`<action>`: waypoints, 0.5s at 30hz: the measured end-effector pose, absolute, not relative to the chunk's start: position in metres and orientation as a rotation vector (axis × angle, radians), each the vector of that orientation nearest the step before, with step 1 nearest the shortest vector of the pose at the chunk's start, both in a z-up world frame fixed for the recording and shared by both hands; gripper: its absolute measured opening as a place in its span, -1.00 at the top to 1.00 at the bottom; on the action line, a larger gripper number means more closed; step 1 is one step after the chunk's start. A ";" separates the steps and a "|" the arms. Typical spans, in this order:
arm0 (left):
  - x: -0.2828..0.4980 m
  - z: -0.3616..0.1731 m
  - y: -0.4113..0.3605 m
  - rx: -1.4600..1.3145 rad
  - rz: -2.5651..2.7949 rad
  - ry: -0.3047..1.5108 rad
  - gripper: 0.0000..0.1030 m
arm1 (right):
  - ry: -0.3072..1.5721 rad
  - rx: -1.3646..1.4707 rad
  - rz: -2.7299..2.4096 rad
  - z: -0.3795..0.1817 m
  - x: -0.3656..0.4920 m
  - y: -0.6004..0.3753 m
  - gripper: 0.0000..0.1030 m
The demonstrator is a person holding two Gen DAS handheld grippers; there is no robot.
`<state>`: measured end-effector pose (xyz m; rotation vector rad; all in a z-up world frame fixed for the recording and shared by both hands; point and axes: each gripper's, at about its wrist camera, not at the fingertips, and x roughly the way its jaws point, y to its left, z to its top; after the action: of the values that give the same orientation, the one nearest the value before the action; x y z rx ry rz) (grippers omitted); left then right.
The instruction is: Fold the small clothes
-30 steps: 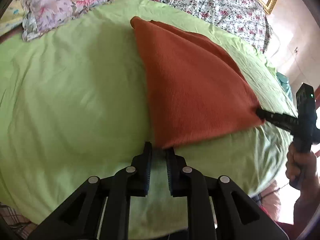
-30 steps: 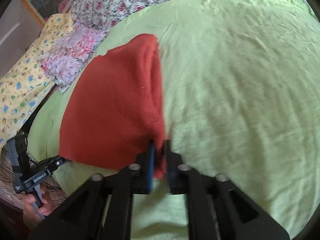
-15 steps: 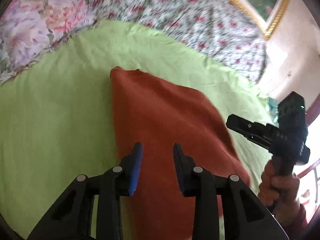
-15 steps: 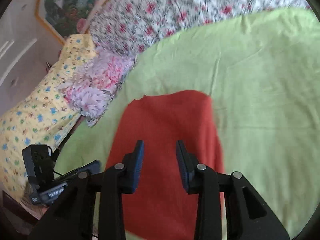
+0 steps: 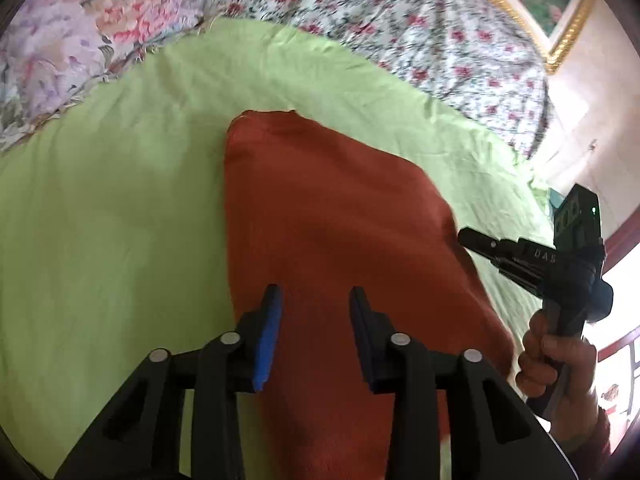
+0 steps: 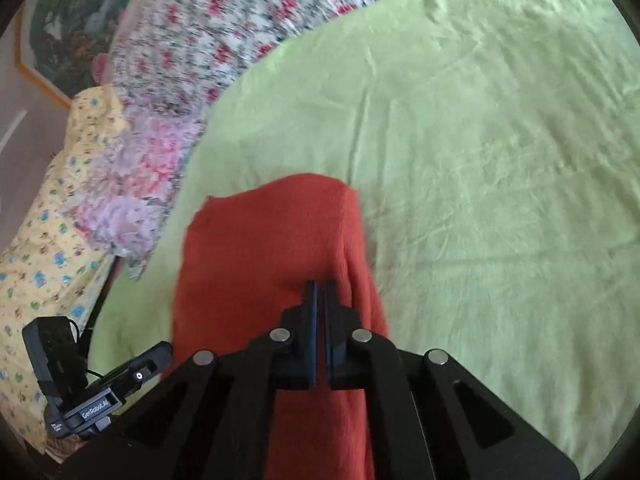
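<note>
since a second ago both tongs have let go of the near corners of the rust-red cloth (image 5: 332, 240) and come in over it; the near edge they held now lies carried over the rest, so the cloth reads narrower and doubled. in the left wrist view the left tongs (image 5: 316, 320) have just been opening and stand moderately apart at 6 o'clock, above the cloth with nothing between the pads. the cloth runs from 6 o'clock up toward 12 on the green bedsheet (image 5: 112, 220), with the floral quilt (image 5: 400, 28) beyond it. the right tongs (image 5: 466, 236) show at 3 o'clock, held in a hand (image 5: 556, 360), tip near the cloth's right edge. in the right wrist view the right tongs (image 6: 320, 288) have just been closing and are pressed together, empty, over the cloth, which fills the lower middle from 6 toward 10 o'clock; its right side shows a rounded fold. the left tongs' body sits at 8 o'clock. judging by the layout, one fold looks laid; a further fold and smoothing probably remain.
</note>
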<state>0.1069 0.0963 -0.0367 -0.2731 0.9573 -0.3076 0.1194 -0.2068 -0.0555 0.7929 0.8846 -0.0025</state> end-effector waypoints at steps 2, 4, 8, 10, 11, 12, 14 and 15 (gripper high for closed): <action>0.082 -0.031 0.096 -0.281 -0.343 0.941 0.28 | 0.849 0.782 0.043 -0.042 0.103 -0.200 0.93; 0.061 -0.027 0.096 -0.285 -0.367 0.927 0.28 | 0.837 0.744 0.074 -0.030 0.084 -0.187 0.92; 0.022 -0.031 0.096 -0.285 -0.402 0.915 0.28 | 0.859 0.688 0.116 -0.027 0.049 -0.165 0.92; 0.012 -0.040 0.097 -0.267 -0.400 0.929 0.28 | 0.888 0.650 0.088 -0.033 0.033 -0.158 0.91; 0.011 -0.049 0.097 -0.256 -0.392 0.951 0.29 | 0.907 0.629 0.068 -0.039 0.026 -0.156 0.91; 0.010 -0.057 0.097 -0.252 -0.379 0.977 0.29 | 0.930 0.616 0.046 -0.046 0.022 -0.156 0.91; 0.012 -0.073 0.097 -0.234 -0.357 1.021 0.29 | 0.979 0.619 -0.012 -0.066 0.015 -0.161 0.91; 0.011 -0.076 0.097 -0.221 -0.339 1.020 0.30 | 0.980 0.640 -0.009 -0.072 0.012 -0.163 0.91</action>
<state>0.0113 0.0970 -0.0761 -0.2212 1.0197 -0.3388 0.0118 -0.1628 -0.0719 0.6402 0.9799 -0.0091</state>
